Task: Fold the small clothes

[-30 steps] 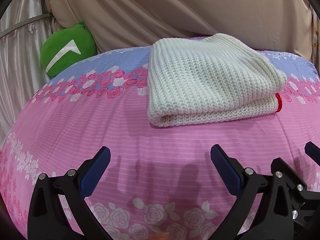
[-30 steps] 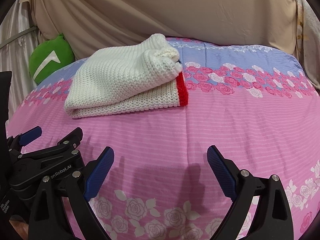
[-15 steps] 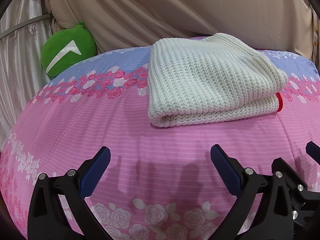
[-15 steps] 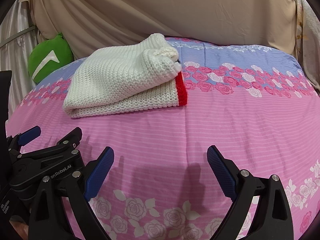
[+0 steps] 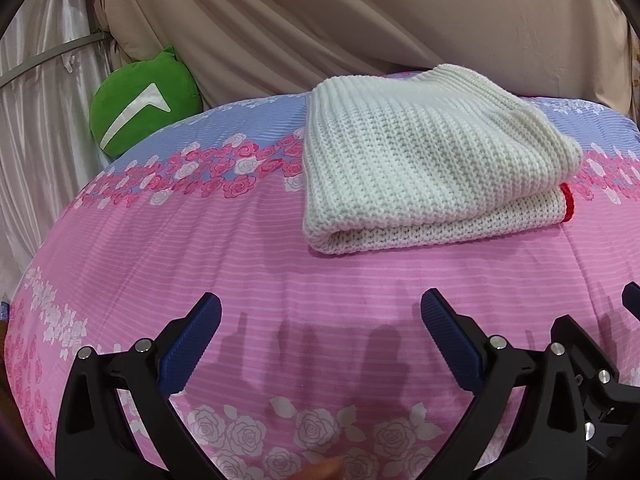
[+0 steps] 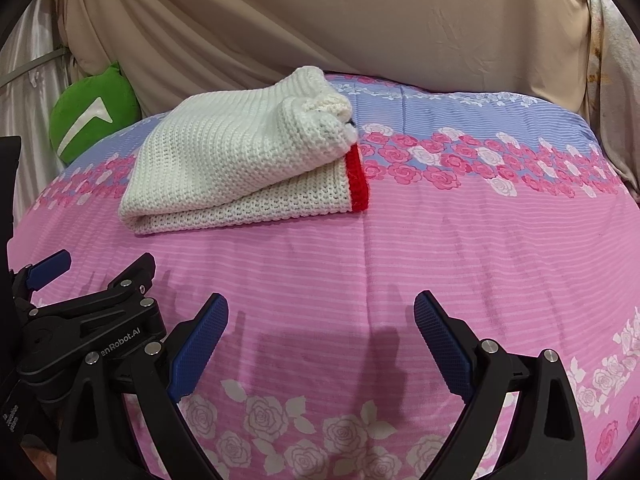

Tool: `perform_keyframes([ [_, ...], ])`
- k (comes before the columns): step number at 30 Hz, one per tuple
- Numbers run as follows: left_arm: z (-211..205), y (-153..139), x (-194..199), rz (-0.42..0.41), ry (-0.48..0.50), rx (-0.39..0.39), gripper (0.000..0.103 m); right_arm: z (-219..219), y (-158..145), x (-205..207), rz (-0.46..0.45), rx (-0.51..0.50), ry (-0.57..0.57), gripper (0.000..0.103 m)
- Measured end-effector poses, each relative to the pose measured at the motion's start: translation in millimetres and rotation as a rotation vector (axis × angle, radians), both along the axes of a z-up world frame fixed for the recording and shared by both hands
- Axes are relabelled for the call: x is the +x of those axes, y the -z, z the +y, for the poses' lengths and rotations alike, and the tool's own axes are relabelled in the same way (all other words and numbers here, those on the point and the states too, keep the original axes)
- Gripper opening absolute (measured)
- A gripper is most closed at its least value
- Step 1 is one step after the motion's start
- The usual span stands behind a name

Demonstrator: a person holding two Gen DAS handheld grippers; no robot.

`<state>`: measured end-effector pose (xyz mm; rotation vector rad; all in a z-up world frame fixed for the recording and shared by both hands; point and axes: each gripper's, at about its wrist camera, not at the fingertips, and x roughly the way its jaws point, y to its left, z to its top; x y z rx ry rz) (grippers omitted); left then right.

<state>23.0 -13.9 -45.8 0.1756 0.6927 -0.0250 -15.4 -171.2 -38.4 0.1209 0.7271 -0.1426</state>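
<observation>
A folded white knit garment (image 5: pixel 424 160) with a red hem (image 6: pixel 355 182) lies on the pink floral bedspread (image 5: pixel 240 260), towards the far side. It also shows in the right wrist view (image 6: pixel 240 164). My left gripper (image 5: pixel 320 312) is open and empty, held low over the bedspread well short of the garment. My right gripper (image 6: pixel 320 316) is open and empty, also short of the garment and to its right. The left gripper's body (image 6: pixel 88 320) shows at the left of the right wrist view.
A green plush cushion (image 5: pixel 140 100) with a white mark sits at the far left against beige draped cloth (image 5: pixel 340 20). Silvery curtain (image 5: pixel 36 92) hangs at the left. The bedspread's blue floral band (image 6: pixel 480 120) runs along the back.
Both grippers have drifted very slightly; the garment looks a touch lower and nearer in both views. Jaws stay open and the garment has not moved on the bed.
</observation>
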Motion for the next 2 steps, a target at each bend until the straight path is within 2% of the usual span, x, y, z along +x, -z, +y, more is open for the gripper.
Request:
perform_keyframes([
  [2,-0.3,-0.3,-0.5,-0.001,0.001,0.000,0.097,-0.2,0.0,0.1,0.000,0.000,-0.001,0.093],
])
